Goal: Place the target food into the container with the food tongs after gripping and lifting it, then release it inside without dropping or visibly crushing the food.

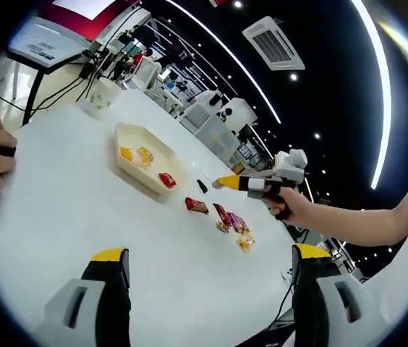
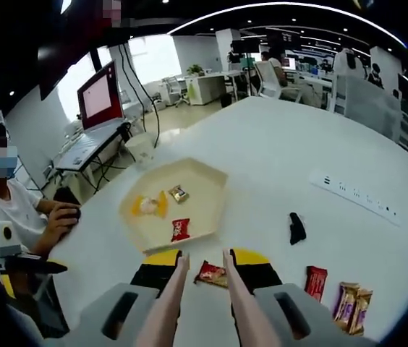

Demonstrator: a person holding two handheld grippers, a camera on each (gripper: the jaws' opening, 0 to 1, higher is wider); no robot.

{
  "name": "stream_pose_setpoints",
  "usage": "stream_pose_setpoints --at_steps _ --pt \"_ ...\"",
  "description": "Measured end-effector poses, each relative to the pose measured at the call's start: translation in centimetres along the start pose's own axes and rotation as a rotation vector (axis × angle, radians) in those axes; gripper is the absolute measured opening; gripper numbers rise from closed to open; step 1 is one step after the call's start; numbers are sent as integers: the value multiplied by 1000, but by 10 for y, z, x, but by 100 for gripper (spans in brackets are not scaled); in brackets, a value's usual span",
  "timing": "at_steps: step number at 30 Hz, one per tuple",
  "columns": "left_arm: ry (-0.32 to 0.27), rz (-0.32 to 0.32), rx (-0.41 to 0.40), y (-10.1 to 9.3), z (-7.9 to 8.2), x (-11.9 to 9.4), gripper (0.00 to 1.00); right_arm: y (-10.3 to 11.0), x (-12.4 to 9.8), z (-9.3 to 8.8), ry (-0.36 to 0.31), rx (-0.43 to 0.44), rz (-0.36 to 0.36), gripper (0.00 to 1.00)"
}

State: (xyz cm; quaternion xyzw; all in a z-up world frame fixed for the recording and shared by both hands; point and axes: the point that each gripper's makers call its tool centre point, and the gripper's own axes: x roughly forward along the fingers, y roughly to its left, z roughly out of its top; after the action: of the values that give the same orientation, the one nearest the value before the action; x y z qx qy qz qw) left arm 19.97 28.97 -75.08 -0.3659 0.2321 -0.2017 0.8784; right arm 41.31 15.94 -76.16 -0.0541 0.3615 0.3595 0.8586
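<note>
The food tongs (image 2: 202, 278) stand spread on the white table (image 2: 320, 144), a red snack packet (image 2: 210, 273) between their tips — not yet pinched. Just beyond lies the cream tray (image 2: 211, 189). The right gripper (image 2: 202, 269) is nearer — the left gripper (image 1: 211, 264) hangs back.

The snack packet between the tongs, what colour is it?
Red. The snack packet lies between the tongs, seen best in the right gripper view.

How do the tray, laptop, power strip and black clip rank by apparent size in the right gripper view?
Largest to smallest, as seen:
1. Hexagonal tray
2. Laptop and white power strip: similar extent; they sit at different distances from the camera, so unranked
3. Small black clip
</note>
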Motion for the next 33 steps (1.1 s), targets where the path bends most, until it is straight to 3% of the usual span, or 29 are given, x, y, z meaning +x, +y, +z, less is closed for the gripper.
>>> stream_pose_setpoints --at_steps 7,18,24,26,33 --pt "2 2 2 0 1 -1 93 -9 7 -14 43 -37 3 25" --pt "22 13 18 1 2 -4 93 -22 10 -24 53 -33 6 25" --pt "32 12 4 -2 -6 -2 93 -14 8 -33 85 -94 43 25" --pt "33 12 3 -3 -7 -2 93 -14 9 -37 117 -169 55 25" --pt "39 19 2 -2 -7 -4 93 -14 11 -30 114 -223 70 25"
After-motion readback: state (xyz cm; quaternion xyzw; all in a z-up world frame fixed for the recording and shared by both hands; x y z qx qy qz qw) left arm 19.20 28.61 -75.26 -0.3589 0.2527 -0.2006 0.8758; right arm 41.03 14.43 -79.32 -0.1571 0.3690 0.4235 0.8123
